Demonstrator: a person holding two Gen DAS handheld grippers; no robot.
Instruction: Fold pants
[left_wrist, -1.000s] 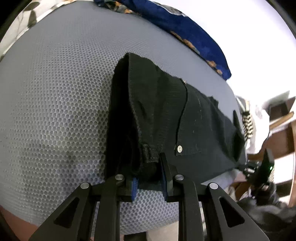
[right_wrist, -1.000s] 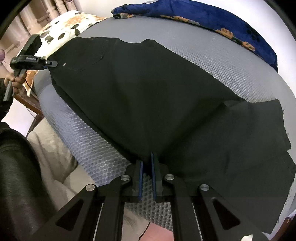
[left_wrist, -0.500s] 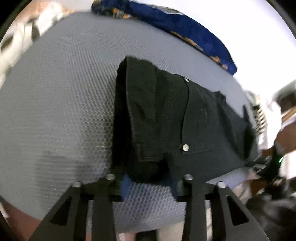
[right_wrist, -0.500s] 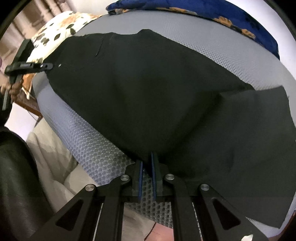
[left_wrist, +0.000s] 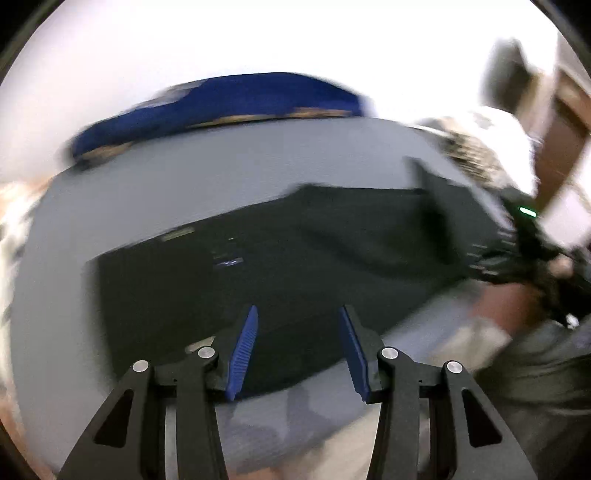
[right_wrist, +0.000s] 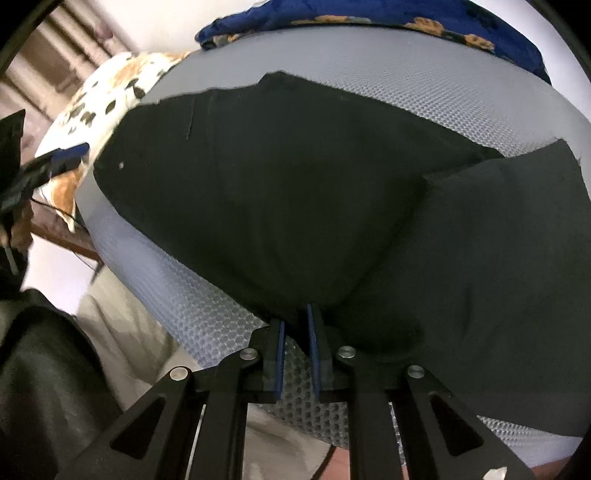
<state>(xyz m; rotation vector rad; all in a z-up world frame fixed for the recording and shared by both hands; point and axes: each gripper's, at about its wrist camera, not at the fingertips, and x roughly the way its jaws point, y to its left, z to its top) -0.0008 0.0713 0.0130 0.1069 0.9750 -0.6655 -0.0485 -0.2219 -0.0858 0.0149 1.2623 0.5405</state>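
Black pants (right_wrist: 295, 184) lie spread on a grey mesh mattress (right_wrist: 406, 74). My right gripper (right_wrist: 296, 314) is shut on the near edge of the pants at the crotch fold, one leg (right_wrist: 498, 258) lying to the right. In the blurred left wrist view the pants (left_wrist: 295, 266) lie flat ahead. My left gripper (left_wrist: 298, 314) is open and empty above the pants' near edge. The left gripper also shows at the far left of the right wrist view (right_wrist: 55, 160), off the waist end.
A blue patterned blanket (right_wrist: 406, 18) lies along the far edge of the mattress, seen too in the left wrist view (left_wrist: 221, 99). A white spotted pillow (right_wrist: 110, 85) sits at the waist end. The person's legs and dark jacket (right_wrist: 44, 369) are by the near edge.
My left gripper has let go of the waistband, opened wide and swung away fast. The right gripper keeps its hold and has moved slightly closer.
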